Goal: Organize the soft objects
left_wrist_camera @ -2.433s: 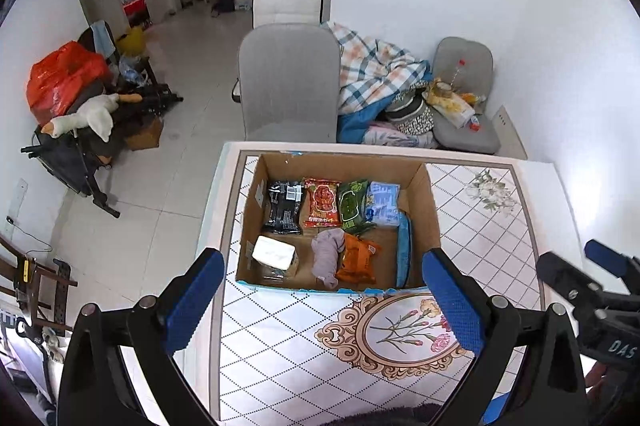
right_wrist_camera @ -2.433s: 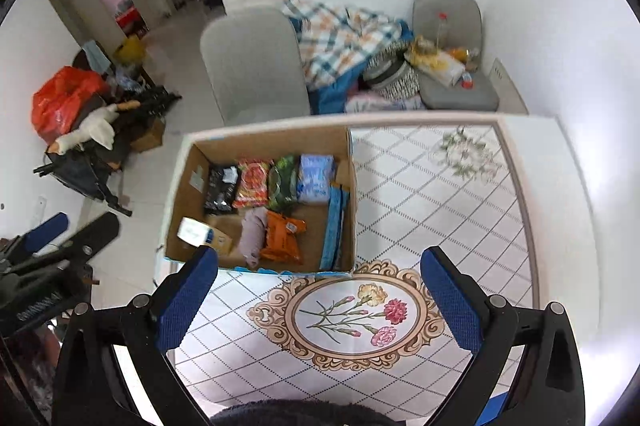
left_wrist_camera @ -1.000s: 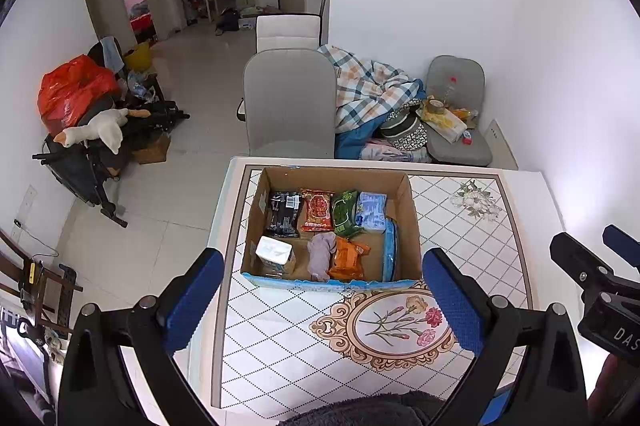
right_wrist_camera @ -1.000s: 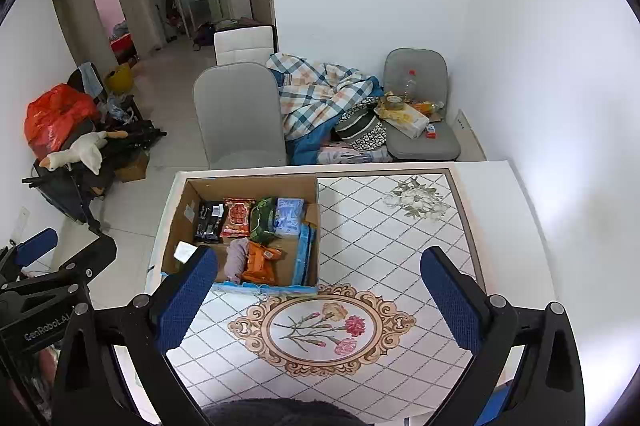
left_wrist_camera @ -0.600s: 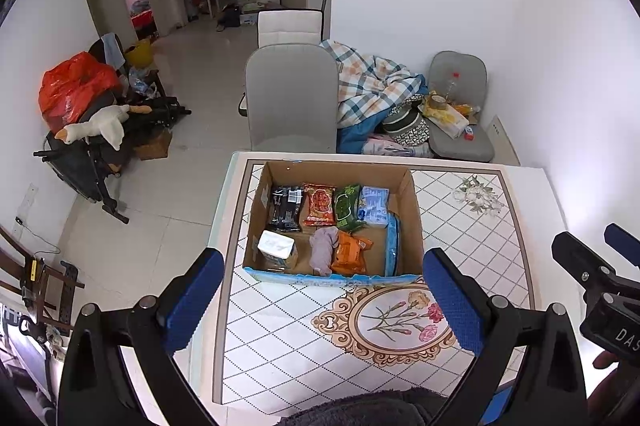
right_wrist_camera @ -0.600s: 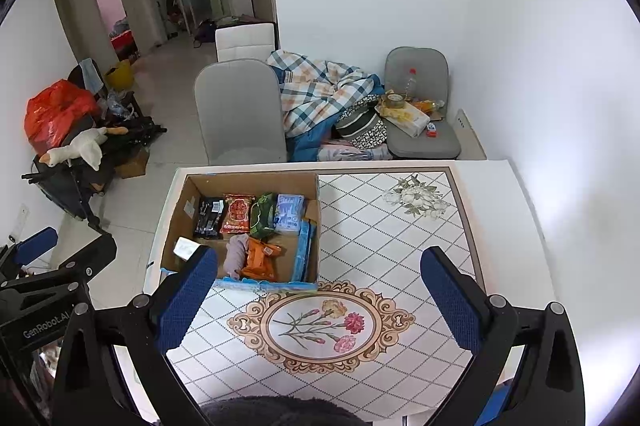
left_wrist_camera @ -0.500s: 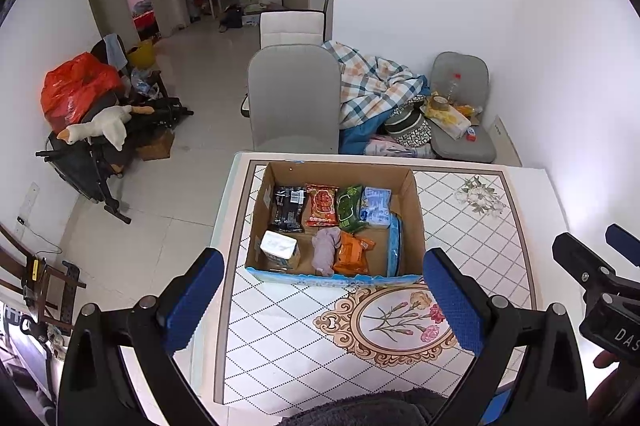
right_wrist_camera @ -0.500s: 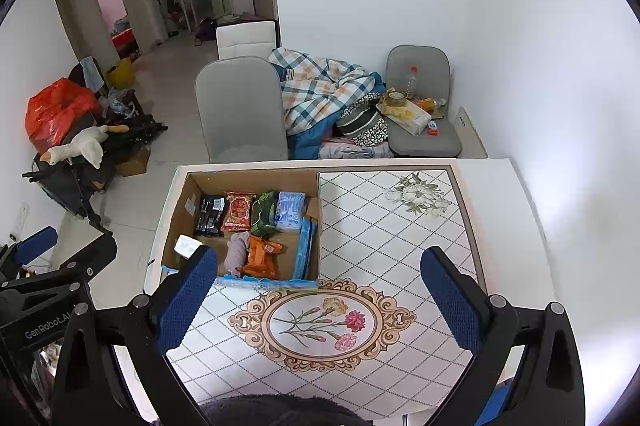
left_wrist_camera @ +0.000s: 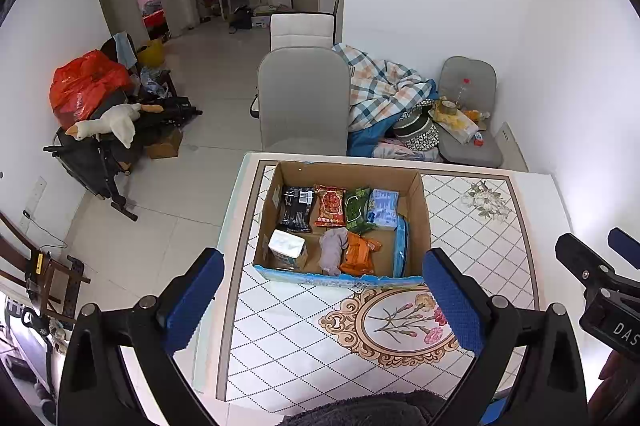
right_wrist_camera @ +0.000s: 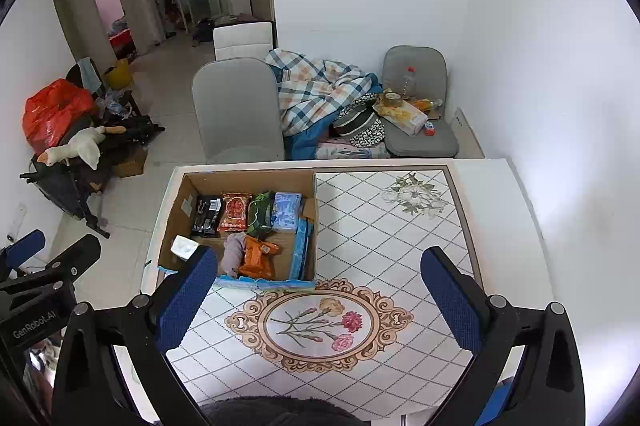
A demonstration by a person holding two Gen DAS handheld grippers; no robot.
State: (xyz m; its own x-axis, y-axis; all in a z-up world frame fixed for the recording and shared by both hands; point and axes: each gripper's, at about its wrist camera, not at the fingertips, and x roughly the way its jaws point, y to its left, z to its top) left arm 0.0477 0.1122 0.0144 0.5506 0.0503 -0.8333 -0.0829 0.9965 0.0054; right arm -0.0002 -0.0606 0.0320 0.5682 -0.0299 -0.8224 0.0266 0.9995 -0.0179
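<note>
Left wrist view: left claw (left_wrist_camera: 322, 300) spread wide, empty, high above desk (left_wrist_camera: 500, 226). Right claw (right_wrist_camera: 318, 300) likewise spread, holding nothing. Cardboard box (left_wrist_camera: 416, 197) on desk's left half holds snack packets (left_wrist_camera: 330, 205), grey soft cloth (left_wrist_camera: 334, 250), orange packet (left_wrist_camera: 360, 258), white carton (left_wrist_camera: 287, 245). Near wall hides box floor.

**Bright, even daylight; strong fisheye warp**

Both views are sharp and well lit. The white wall (right_wrist_camera: 540, 65) right of the table (right_wrist_camera: 492, 226) glares, nearly washed out. Shadows are soft. Black vignette rings the corners; straight lines bow toward the edges
</note>
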